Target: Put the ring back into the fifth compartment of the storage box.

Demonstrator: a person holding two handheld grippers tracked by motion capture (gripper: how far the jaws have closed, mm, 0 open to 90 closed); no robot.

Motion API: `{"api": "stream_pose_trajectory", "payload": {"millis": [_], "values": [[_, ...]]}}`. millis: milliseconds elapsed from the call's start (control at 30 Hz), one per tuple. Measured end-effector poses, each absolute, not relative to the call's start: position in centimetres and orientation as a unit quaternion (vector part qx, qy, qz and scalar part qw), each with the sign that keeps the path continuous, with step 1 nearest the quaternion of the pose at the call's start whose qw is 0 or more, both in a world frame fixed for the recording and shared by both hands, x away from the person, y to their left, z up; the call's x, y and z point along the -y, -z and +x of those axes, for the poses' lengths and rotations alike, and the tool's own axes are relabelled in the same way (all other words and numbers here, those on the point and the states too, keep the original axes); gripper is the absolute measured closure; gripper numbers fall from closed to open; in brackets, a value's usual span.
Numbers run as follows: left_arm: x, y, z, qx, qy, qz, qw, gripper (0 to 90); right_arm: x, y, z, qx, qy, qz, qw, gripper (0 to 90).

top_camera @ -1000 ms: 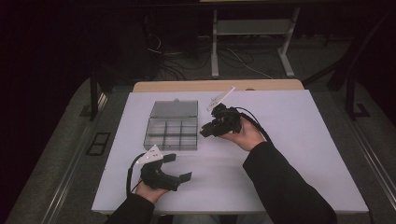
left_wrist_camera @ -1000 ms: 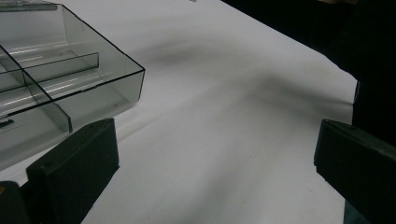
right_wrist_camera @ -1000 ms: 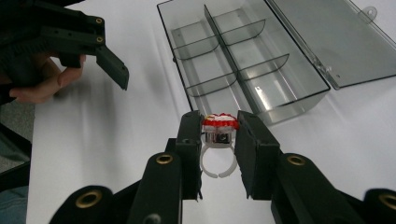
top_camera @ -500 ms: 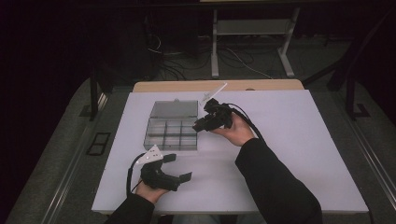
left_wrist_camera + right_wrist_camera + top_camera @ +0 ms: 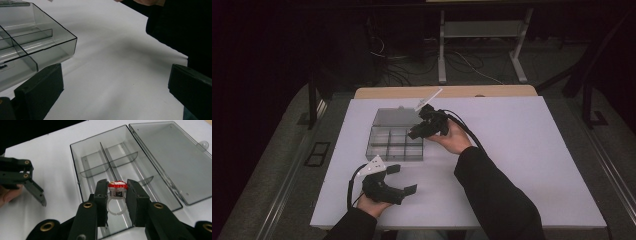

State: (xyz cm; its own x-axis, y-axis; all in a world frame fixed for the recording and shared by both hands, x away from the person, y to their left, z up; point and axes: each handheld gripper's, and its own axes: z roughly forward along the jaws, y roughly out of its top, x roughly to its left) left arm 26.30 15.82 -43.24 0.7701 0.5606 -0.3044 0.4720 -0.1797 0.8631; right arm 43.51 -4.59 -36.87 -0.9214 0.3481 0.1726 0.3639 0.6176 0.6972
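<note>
Since the earlier frame, right gripper (image 5: 117, 195) has carried the ring (image 5: 117, 192), clamped in its jaws, over the organizer box (image 5: 394, 142); it should centre above 1 compartment before releasing. Left gripper (image 5: 399, 180) rests open-jawed on the tabletop (image 5: 537, 150).

In the right gripper view, we see the ring (image 5: 116, 195) only in part: the black pads cover both sides of its band and red-topped head. The compartment box (image 5: 125, 170) loses its near end behind the right gripper (image 5: 117, 192), and its lid's far corner is cut by the edge. In the high view we cannot make out the ring beside the box (image 5: 394, 142); it is too small.
</note>
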Motion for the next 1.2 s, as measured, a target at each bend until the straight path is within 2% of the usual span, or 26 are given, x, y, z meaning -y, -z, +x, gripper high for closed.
{"api": "stream_pose_trajectory", "payload": {"millis": [1200], "values": [[-15.9, 43.2, 26.4, -0.334, -0.040, 0.767, 0.547, 0.0, -0.5, 40.5, 45.8, 0.892, 0.402, -0.208, 0.015, 70.1]]}}
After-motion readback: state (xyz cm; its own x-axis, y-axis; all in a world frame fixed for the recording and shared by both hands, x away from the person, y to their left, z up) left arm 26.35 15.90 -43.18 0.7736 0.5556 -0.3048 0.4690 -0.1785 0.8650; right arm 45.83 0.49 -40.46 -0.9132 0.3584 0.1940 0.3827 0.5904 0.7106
